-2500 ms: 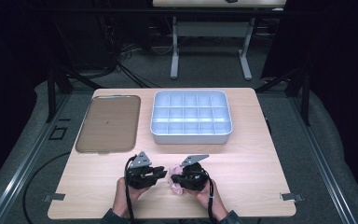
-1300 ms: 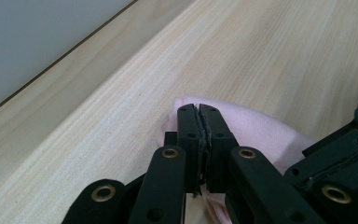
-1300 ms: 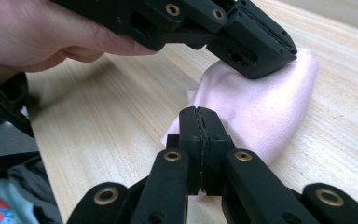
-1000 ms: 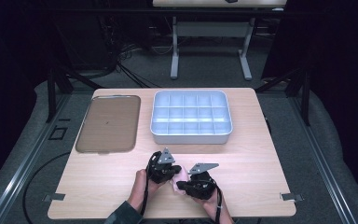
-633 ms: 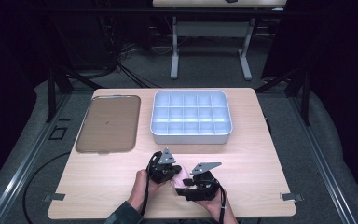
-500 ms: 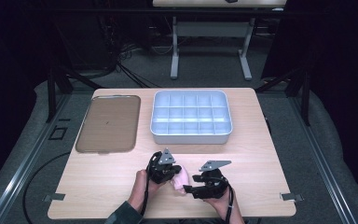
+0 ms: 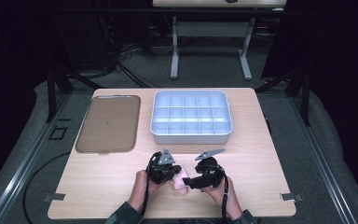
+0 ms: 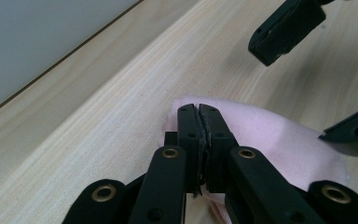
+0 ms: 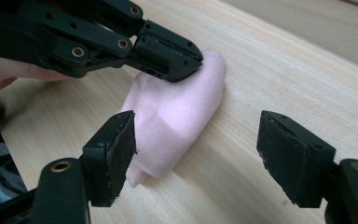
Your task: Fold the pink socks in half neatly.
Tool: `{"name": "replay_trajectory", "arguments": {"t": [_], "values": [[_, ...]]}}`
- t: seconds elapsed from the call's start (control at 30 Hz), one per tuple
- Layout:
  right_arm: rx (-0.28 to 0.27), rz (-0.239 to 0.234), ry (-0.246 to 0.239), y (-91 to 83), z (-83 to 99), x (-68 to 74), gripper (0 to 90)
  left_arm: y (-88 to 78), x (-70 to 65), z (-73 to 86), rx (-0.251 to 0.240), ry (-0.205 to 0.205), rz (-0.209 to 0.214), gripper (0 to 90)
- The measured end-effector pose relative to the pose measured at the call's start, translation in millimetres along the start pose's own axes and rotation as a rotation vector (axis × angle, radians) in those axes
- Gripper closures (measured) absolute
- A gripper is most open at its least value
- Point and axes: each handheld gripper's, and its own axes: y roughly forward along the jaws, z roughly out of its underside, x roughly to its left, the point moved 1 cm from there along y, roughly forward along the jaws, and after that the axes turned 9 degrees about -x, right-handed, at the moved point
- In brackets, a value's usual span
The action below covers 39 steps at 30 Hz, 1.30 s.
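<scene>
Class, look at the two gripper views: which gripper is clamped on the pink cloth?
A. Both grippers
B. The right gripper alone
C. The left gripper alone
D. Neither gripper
C: the left gripper has its jaws pressed together on the pink cloth, while the right gripper stands open with its pads clear of it.

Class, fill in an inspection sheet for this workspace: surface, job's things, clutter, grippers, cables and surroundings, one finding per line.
Surface: wooden table, bare at the front right.
Job's things: folded pink cloth lying on the table at the front.
Clutter: brown tray at the left; grey compartment box at the back, compartments look empty.
Grippers: left gripper shut on the pink cloth's edge; right gripper, its jaws just opened, stands apart with the cloth's end between them.
Cables: one trails from each gripper toward the person.
Surroundings: dark floor, desk legs behind.
</scene>
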Motion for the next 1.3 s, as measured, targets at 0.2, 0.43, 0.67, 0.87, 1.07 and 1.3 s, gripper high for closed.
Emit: {"name": "replay_trajectory", "arguments": {"t": [0.2, 0.43, 0.67, 0.87, 1.07, 1.3], "values": [[0.062, 0.021, 0.003, 6.0, -1.9, -2.0, 30.8, -0.6, 0.3, 1.2, -0.007, -0.01, -0.002, 87.8], [0.11, 0.035, 0.038, 14.5, -4.1, -2.8, 34.5, -0.1, -1.5, 2.0, -0.018, -0.01, -0.018, 87.8], [0.123, 0.032, 0.062, 25.0, -9.5, -4.3, 38.8, -0.5, -2.0, 2.0, -0.014, -0.007, -0.022, 87.8], [0.18, 0.011, 0.047, 29.6, -12.5, -5.0, 50.8, -0.7, -2.6, 2.6, -0.018, -0.012, -0.022, 87.8], [0.23, -0.008, 0.05, 32.0, -16.6, -6.0, 62.4, -0.9, 0.0, 3.4, -0.024, -0.028, -0.007, 87.7], [0.211, -0.02, 0.066, 32.7, -14.3, -9.9, 69.3, -1.4, 3.1, 3.3, -0.029, -0.043, 0.009, 86.4]]}}
